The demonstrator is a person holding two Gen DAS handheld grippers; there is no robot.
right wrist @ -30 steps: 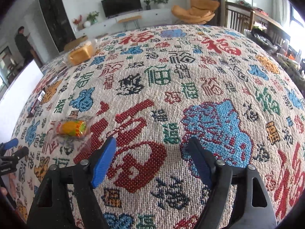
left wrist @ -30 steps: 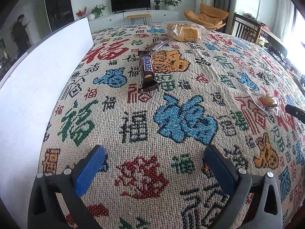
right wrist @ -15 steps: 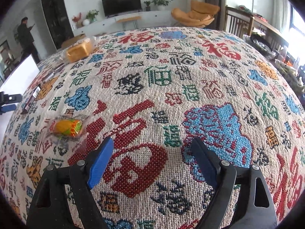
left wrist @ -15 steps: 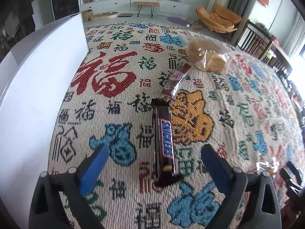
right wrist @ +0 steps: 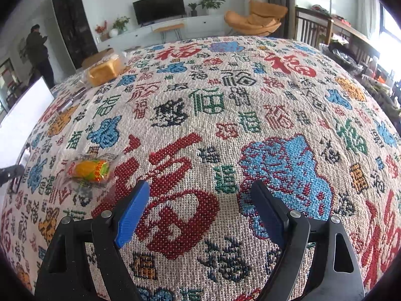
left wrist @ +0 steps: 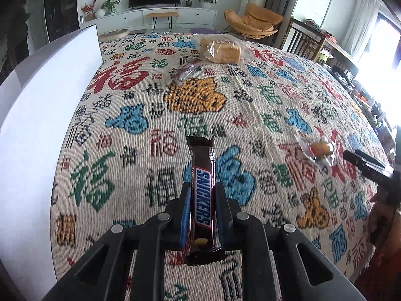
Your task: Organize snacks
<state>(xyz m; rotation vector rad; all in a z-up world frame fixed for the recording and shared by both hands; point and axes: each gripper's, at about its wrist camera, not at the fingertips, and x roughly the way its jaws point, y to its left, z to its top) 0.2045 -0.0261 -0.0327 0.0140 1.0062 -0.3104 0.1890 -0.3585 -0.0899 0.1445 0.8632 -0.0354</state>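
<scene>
**A:** What is the left gripper (left wrist: 201,215) doing, closest in?

**B:** Its jaws have just been closing, and now they pinch the chocolate bar (left wrist: 201,195) across its narrow width, near the end closest to the camera. The rest of the bar sticks out forward past the fingertips. Gripping it by the sides probably keeps the long wrapper in line with the fingers, so it can be carried without swinging.

**A:** And the right gripper (right wrist: 200,213)?

**B:** Spread wide over the patterned tablecloth (right wrist: 250,105), nothing between the blue pads. The small wrapped snack (right wrist: 89,169) lies on the cloth just ahead and to its left, so it looks parked, ready for that one next.

**A:** Further ahead of the left gripper?

**B:** A second bar (left wrist: 185,71) lies beyond, and the bagged bread (left wrist: 220,51) past that, touching or nearly touching its far end. The white board (left wrist: 47,105) runs along the left side.

**A:** So the sorting?

**B:** Barely begun, I'd judge; three snacks lie loose.
</scene>
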